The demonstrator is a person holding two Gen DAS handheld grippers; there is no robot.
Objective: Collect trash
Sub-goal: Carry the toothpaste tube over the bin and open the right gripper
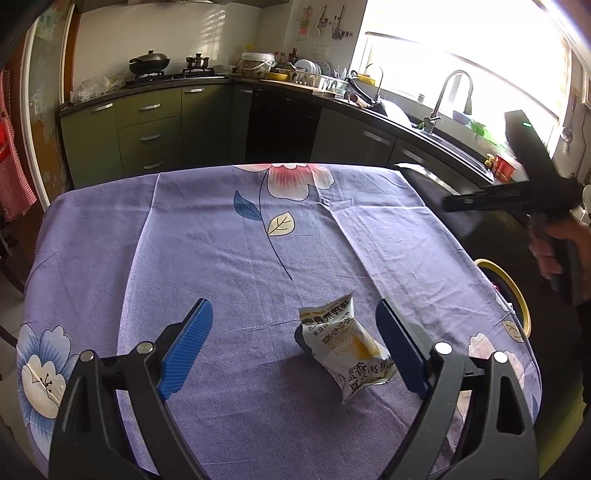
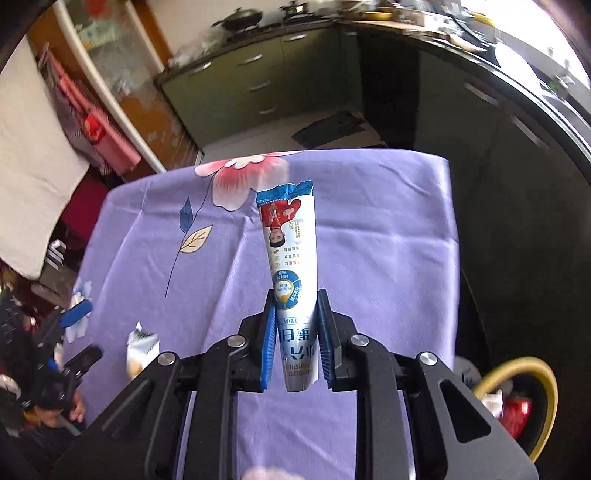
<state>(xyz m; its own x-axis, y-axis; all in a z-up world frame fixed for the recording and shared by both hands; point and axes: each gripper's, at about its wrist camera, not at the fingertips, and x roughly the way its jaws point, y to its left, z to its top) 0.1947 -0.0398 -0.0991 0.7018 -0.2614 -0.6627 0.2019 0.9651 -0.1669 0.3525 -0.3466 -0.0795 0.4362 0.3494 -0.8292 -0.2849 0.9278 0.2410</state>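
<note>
The right gripper (image 2: 295,314) clamps a white-and-blue tube-shaped wrapper (image 2: 290,254) above the purple floral tablecloth (image 1: 221,240). The left gripper (image 1: 293,325) gapes wide — a crumpled snack wrapper (image 1: 347,350) lies between its fingers, untouched.

Right gripper (image 1: 517,201) in the left wrist view: motion-blurred, fingertips indistinct, the hand holding it cut by the right edge. Yellow-rimmed bin (image 2: 532,391): partly behind the tablecloth (image 2: 369,221) edge and cut off; contents unclear beyond something red. Countertop items along the far wall (image 2: 332,14) in the right wrist view: smeared, unreadable. Window area (image 1: 480,55): overexposed, detail lost.
</note>
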